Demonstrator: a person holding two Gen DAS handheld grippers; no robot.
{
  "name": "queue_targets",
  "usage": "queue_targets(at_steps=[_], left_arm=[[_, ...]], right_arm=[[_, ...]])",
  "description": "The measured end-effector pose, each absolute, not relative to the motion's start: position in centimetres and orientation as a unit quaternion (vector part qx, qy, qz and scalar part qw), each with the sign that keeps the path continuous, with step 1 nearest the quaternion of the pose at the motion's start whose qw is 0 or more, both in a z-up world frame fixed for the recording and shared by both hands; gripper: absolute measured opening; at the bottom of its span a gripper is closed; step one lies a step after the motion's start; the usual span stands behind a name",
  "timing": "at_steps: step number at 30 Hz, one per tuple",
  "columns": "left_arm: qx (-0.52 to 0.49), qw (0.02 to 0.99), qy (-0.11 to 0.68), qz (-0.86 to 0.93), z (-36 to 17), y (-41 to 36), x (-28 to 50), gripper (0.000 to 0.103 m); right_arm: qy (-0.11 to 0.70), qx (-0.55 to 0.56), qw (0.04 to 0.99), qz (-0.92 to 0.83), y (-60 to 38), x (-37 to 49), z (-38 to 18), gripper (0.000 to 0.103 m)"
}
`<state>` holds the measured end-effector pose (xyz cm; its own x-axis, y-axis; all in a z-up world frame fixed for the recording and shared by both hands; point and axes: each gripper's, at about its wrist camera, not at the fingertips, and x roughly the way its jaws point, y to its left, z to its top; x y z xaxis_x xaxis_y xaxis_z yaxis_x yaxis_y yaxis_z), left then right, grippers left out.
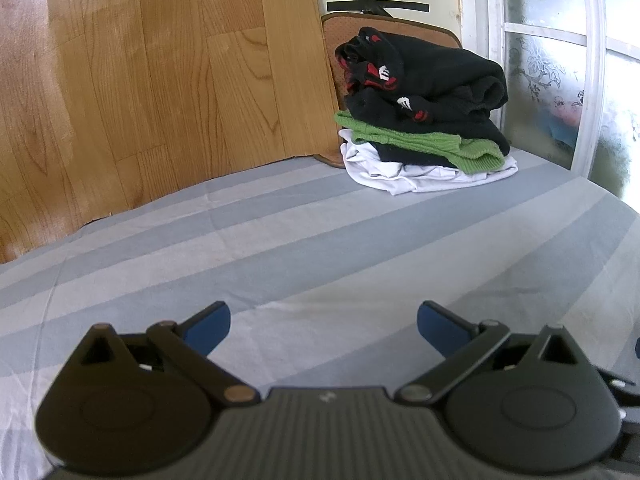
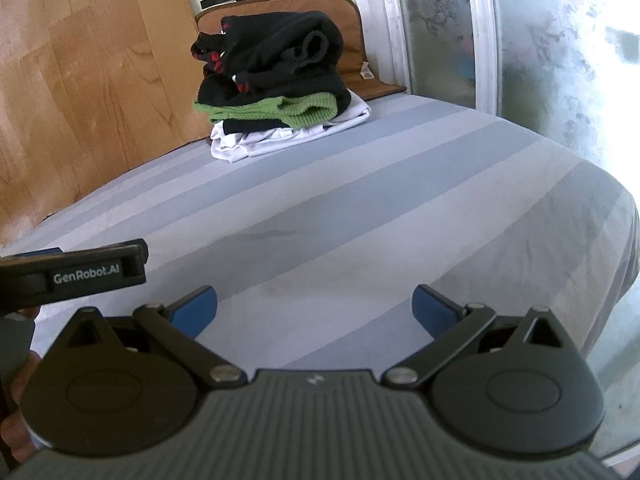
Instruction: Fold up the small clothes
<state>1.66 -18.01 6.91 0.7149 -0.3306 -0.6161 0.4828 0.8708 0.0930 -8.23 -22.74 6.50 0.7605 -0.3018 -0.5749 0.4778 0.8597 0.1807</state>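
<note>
A pile of clothes sits at the far corner of the striped bed sheet [image 1: 280,248]: a black garment with red and white marks [image 1: 424,80] on top, a green knit piece [image 1: 420,144] under it, a white garment [image 1: 424,178] at the bottom. The same pile shows in the right wrist view, with the black garment [image 2: 276,64], the green piece [image 2: 304,110] and the white garment [image 2: 280,136]. My left gripper [image 1: 323,330] hovers open over bare sheet, well short of the pile. My right gripper [image 2: 314,312] is open too, holding nothing. The left gripper's body [image 2: 72,272] juts in at the left of the right wrist view.
A brown padded mat [image 1: 400,26] leans against the wall behind the pile. A wood-grain panel [image 1: 160,80] stands along the bed's far left side. Frosted window panes [image 2: 560,60] line the right. The sheet [image 2: 360,208] drops off at the bed's right edge.
</note>
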Motion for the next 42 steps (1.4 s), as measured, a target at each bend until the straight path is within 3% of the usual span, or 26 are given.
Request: queue_targets(at_steps=[42], left_arm=[[0.134, 0.919, 0.298, -0.222, 6.74, -18.12, 1.46, 0.103]], right_arm=[[0.276, 0.171, 0.922, -0.21, -23.31, -8.24, 6.02, 0.103]])
